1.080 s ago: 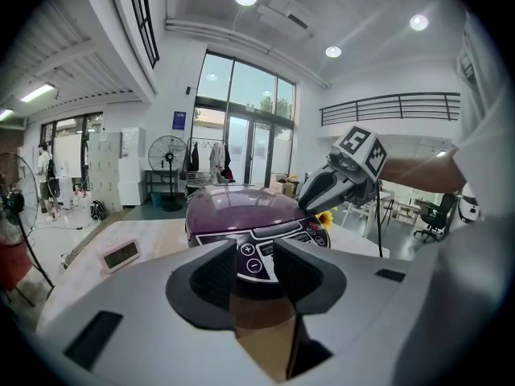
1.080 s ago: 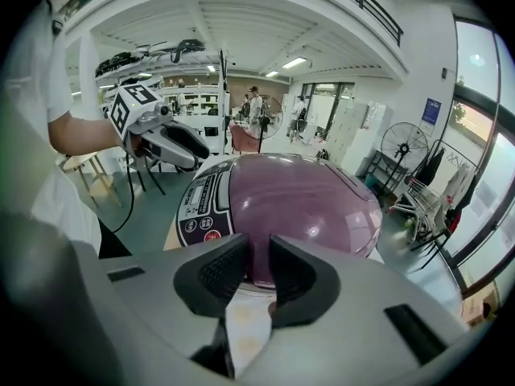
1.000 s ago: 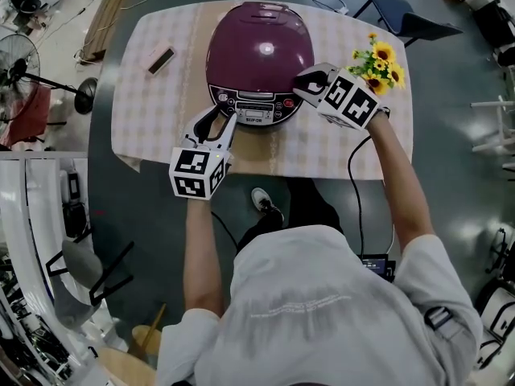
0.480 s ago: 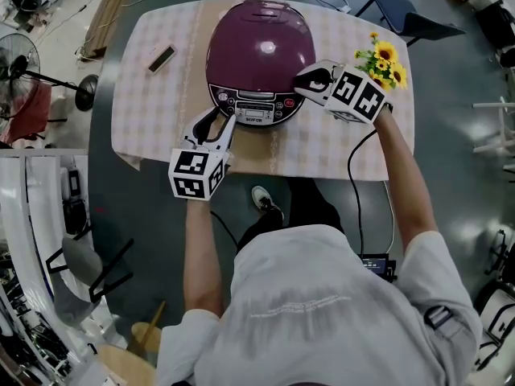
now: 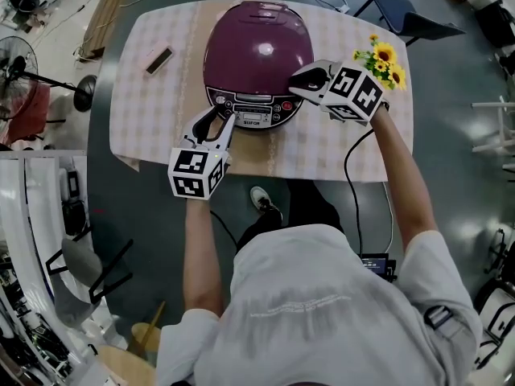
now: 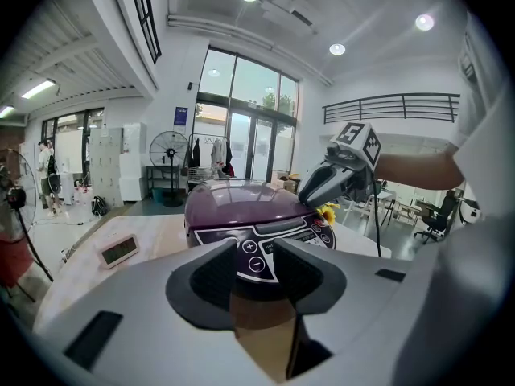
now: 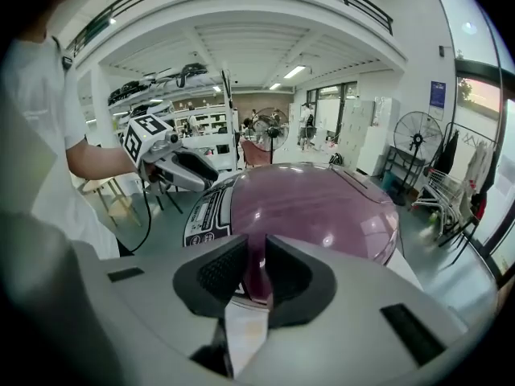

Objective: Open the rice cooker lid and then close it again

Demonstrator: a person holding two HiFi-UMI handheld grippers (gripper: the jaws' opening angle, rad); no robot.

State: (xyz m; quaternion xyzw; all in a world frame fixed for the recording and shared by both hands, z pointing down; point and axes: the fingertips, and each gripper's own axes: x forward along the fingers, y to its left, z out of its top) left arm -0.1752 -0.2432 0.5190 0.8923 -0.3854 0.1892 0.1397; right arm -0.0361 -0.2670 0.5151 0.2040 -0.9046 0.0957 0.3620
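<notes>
The purple rice cooker stands on the table with its lid down and its control panel facing me. My left gripper hovers at the front left of the cooker, just before the panel. In the left gripper view its jaws stand open, nothing between them and the panel beyond. My right gripper sits against the lid's right front edge. In the right gripper view its jaws leave a narrow gap, the purple lid showing through it.
A checked cloth covers the table. A small digital clock lies at the back left, and a bunch of sunflowers stands just right of my right gripper. A chair is behind the table, a fan to the left.
My right gripper has turned a little, and its marker cube has shifted up toward the flowers. The left gripper has stayed still and the lid stays down.
</notes>
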